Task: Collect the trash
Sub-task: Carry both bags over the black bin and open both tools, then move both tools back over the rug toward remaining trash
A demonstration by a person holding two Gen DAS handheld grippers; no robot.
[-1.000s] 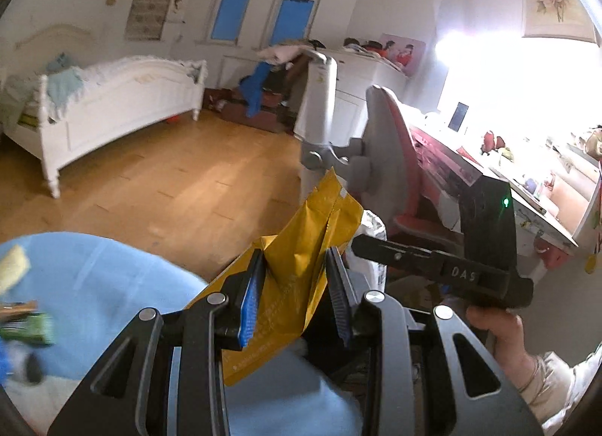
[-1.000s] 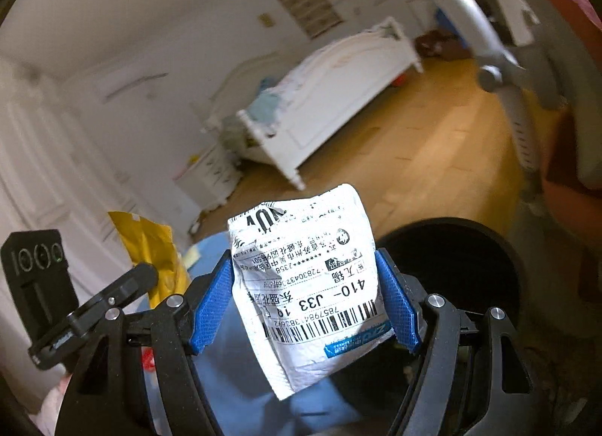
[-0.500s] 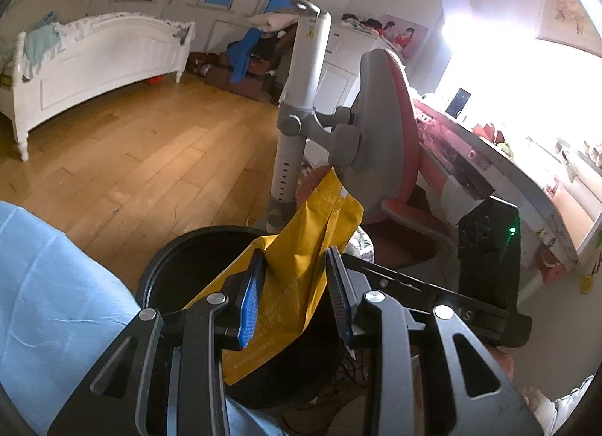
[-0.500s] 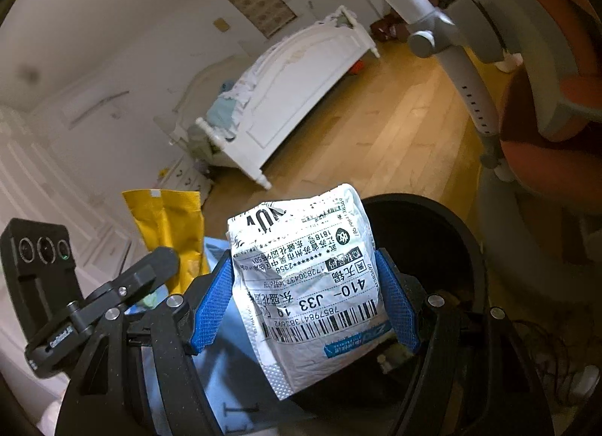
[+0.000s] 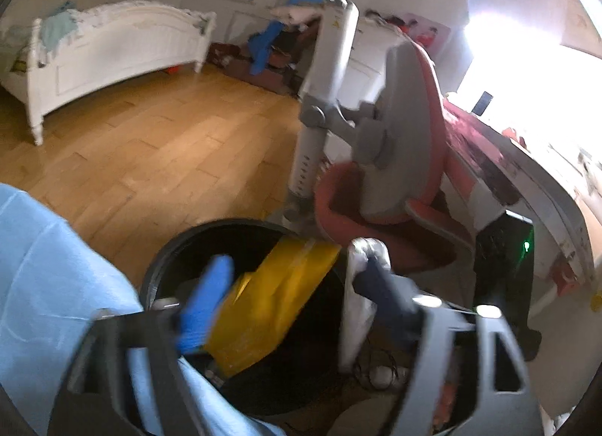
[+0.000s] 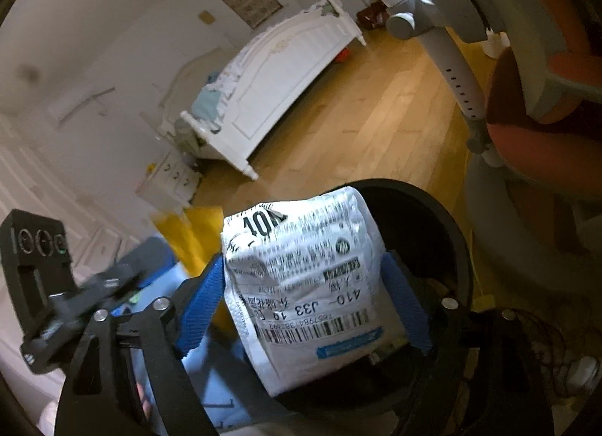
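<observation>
A black round bin (image 5: 158, 274) sits on the floor under both grippers. In the left wrist view my left gripper (image 5: 293, 296) is blurred and its jaws are opening. The yellow mailer bag (image 5: 271, 304) lies loose between them, tipping down into the bin and leaning by the blue left pad (image 5: 205, 304). In the right wrist view my right gripper (image 6: 304, 308) hangs over the bin (image 6: 432, 217) and its jaws are opening too. The white labelled parcel bag (image 6: 304, 285) stands tilted between the blue pads, no longer squeezed. The yellow bag (image 6: 195, 232) shows to its left.
A red and grey desk chair (image 5: 399, 157) stands right behind the bin, with a desk (image 5: 526, 172) beyond it. A light blue cloth surface (image 5: 49, 285) borders the bin on the left. Wood floor (image 5: 150, 157) leads to a white bed (image 5: 113, 44). Cables (image 6: 545, 342) lie by the bin.
Both grippers came down over the black bin. Both pairs of jaws have widened. The yellow bag has dropped from upright to slanting into the bin, and the white parcel has tilted.
</observation>
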